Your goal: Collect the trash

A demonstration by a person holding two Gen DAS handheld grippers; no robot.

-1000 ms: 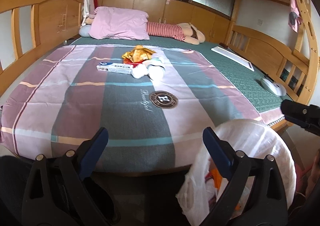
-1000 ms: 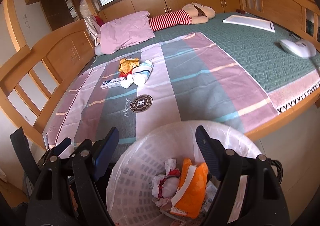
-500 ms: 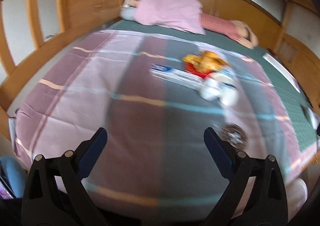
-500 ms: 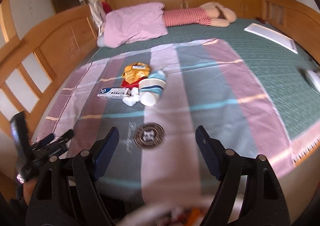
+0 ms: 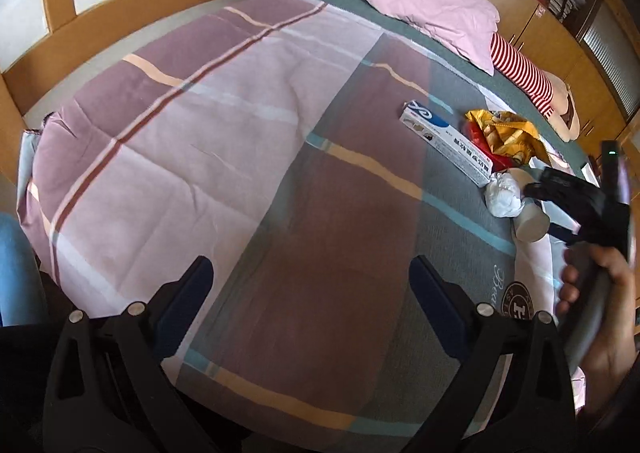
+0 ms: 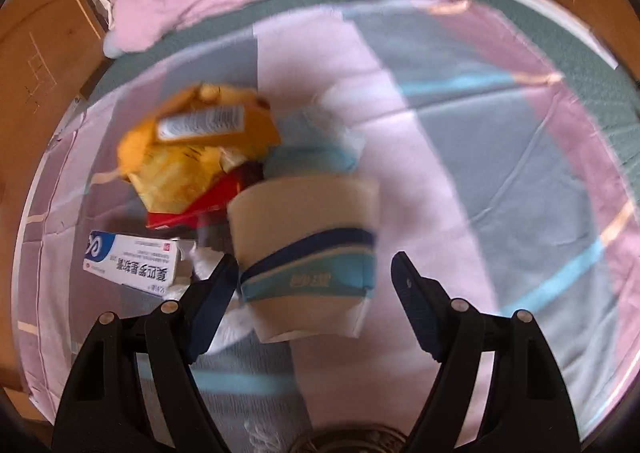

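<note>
1. The big bed (image 5: 200, 157) has a striped sheet with pink, purple and grey blocks. There is one pink pillow (image 5: 432, 1) at the far end. All the trash sits in one small pile on the sheet.

2. I count four bits of trash, one of each: a paper cup, a yellow snack bag, a toothpaste box and a crumpled tissue.

3. The yellow snack bag (image 6: 188, 157) is crinkly, soft and very light. It may be slippery. Pinch a folded edge.

4. The paper cup (image 6: 308, 249) lies on its side. It is light and squashes easily, so I think a gentle squeeze across its middle is best.

5. The toothpaste box (image 6: 132, 261) is stiff card, long and thin. Grab it across its narrow sides.

6. The crumpled tissue (image 5: 505, 195) is soft and weighs almost nothing. Any spot will do.

7. The right gripper (image 6: 312, 285) is spread wide with the cup between its fingers. The left finger is right next to the cup, but nothing is squeezed yet.

8. The left gripper (image 5: 310, 285) is spread wide too, over bare sheet, well away from the pile. It holds nothing.
</note>
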